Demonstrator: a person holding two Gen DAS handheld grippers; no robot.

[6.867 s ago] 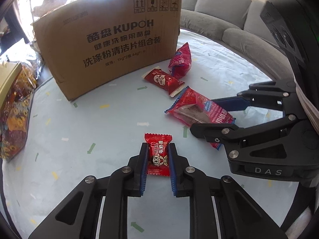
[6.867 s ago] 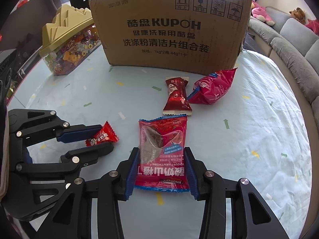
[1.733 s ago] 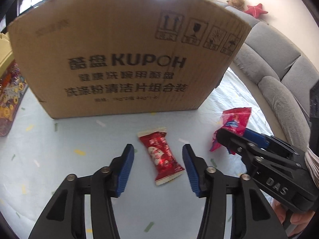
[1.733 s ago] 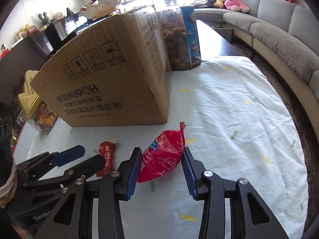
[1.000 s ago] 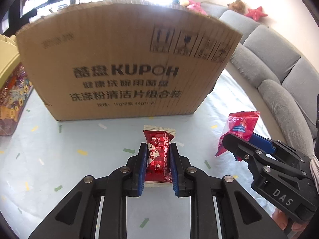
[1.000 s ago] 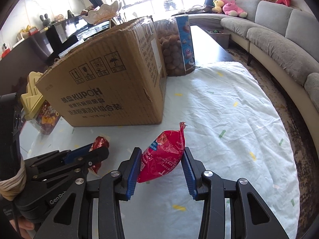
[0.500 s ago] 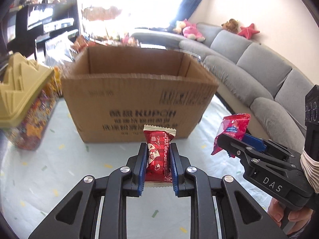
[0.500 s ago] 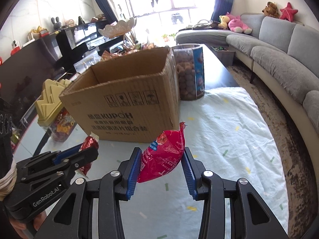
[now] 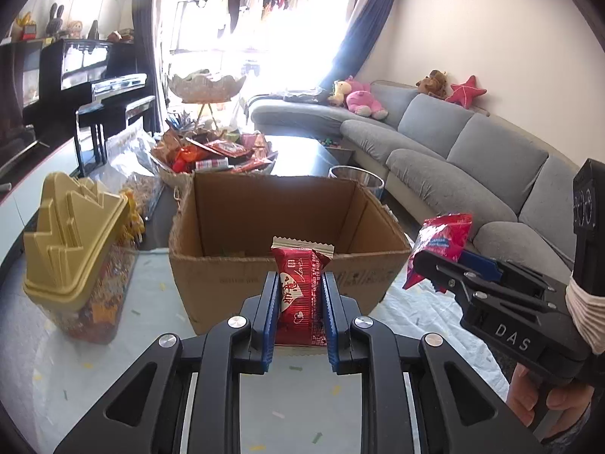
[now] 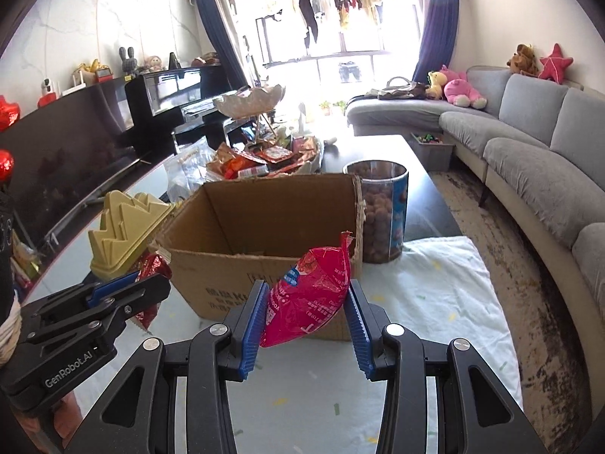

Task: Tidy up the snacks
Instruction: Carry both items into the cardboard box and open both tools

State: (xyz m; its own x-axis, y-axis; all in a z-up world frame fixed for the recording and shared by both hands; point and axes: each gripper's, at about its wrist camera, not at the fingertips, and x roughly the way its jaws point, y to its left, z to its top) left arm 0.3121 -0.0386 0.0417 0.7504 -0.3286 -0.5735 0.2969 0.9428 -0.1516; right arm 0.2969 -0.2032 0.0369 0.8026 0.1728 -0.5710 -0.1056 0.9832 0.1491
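Observation:
My left gripper (image 9: 298, 295) is shut on a dark red wafer packet (image 9: 300, 295) and holds it up in front of the open cardboard box (image 9: 264, 242). My right gripper (image 10: 306, 302) is shut on a puffy pink-red snack bag (image 10: 308, 295), raised before the same box (image 10: 245, 227). In the left wrist view the right gripper (image 9: 442, 276) and its bag (image 9: 440, 242) show to the right of the box. In the right wrist view the left gripper (image 10: 128, 291) with its packet (image 10: 151, 268) shows to the left. The box's floor is mostly hidden.
A yellow-lidded candy jar (image 9: 75, 249) stands left of the box. A clear tub of round snacks (image 10: 382, 212) stands at its right rear. A basket of snacks (image 9: 215, 155) sits behind it. A white patterned cloth (image 10: 435, 302) covers the table. A grey sofa (image 10: 529, 159) is on the right.
Both grippers have risen with their snacks, from table level to above the box's rim. The box's open top and inside now show.

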